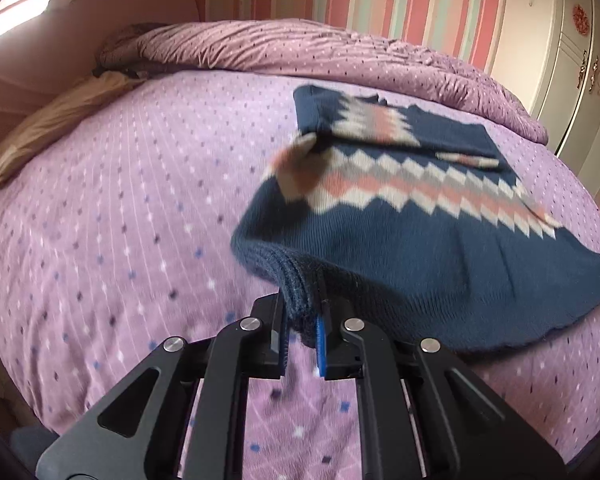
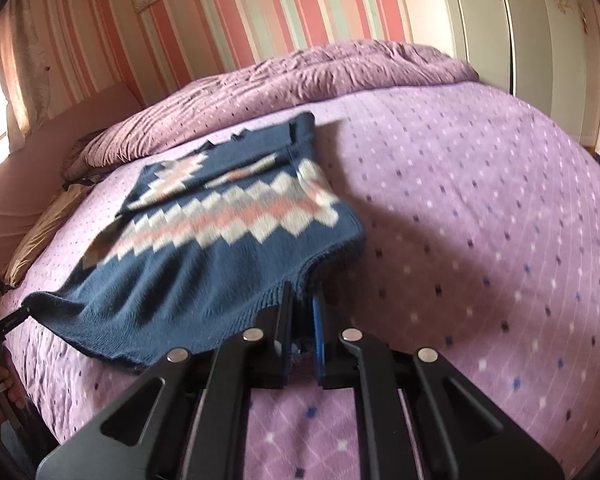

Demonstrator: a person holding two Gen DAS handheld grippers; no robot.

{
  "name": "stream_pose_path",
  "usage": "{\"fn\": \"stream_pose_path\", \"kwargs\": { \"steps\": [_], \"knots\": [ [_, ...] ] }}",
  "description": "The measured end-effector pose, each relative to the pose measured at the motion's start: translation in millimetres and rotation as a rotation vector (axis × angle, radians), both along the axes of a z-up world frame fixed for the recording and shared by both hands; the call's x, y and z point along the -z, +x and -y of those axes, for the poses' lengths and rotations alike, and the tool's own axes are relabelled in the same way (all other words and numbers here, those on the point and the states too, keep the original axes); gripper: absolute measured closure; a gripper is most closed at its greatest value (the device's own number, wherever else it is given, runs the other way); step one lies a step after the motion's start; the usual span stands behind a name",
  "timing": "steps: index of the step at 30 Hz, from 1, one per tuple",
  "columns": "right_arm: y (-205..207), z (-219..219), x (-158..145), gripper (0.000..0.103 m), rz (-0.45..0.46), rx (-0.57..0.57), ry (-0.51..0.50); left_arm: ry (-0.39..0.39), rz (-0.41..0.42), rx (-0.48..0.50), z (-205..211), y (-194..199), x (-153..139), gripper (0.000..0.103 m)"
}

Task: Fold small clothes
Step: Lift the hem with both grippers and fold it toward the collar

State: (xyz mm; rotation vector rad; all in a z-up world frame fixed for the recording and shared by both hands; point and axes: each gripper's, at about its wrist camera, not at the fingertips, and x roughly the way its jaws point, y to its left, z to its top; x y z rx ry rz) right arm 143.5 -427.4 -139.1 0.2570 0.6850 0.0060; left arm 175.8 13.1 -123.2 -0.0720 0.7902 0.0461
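A small navy knit sweater [image 1: 428, 256] with a pink, white and grey zigzag band lies on the purple dotted bedspread [image 1: 120, 220]. Its sleeves are folded in over the chest. My left gripper [image 1: 300, 304] is shut on the hem's left corner, and the ribbed edge is bunched between its pads. In the right wrist view the same sweater [image 2: 204, 272] stretches off to the left, and my right gripper [image 2: 302, 300] is shut on the hem's right corner. Both corners are raised off the bed, so the hem hangs slack between them. The left gripper's tip [image 2: 10, 322] shows at the far left edge.
A rumpled purple duvet [image 1: 300, 48] is bunched along the far side of the bed, with a tan pillow [image 1: 48, 128] at the left. A pink striped wall and a white wardrobe [image 2: 540, 40] stand behind. A person's hand [image 2: 8, 388] shows at the bed's near left edge.
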Motion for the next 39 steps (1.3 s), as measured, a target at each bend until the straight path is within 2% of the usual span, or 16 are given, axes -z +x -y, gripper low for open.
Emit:
{"fn": "stream_pose_path", "kwargs": {
  "steps": [4, 11, 29, 39],
  "knots": [
    [14.6, -0.4, -15.8, 0.095, 0.029, -0.009, -0.020, 0.035, 0.018, -0.002, 2.8, 19.6, -13.9, 0.094],
    [45.2, -10.8, -42.7, 0.095, 0.057, -0.011, -0.129, 0.082, 0.047, -0.001, 13.8, 56.8, -36.2, 0.094],
    [125.1, -3.6, -78.1, 0.095, 0.075, -0.013, -0.146, 0.127, 0.116, -0.020, 28.6, 150.2, -73.5, 0.095],
    [204.8, 7.3, -86.1, 0.095, 0.079, -0.009, -0.129, 0.168, 0.127, -0.050, 28.7, 215.3, -67.3, 0.095]
  ]
}}
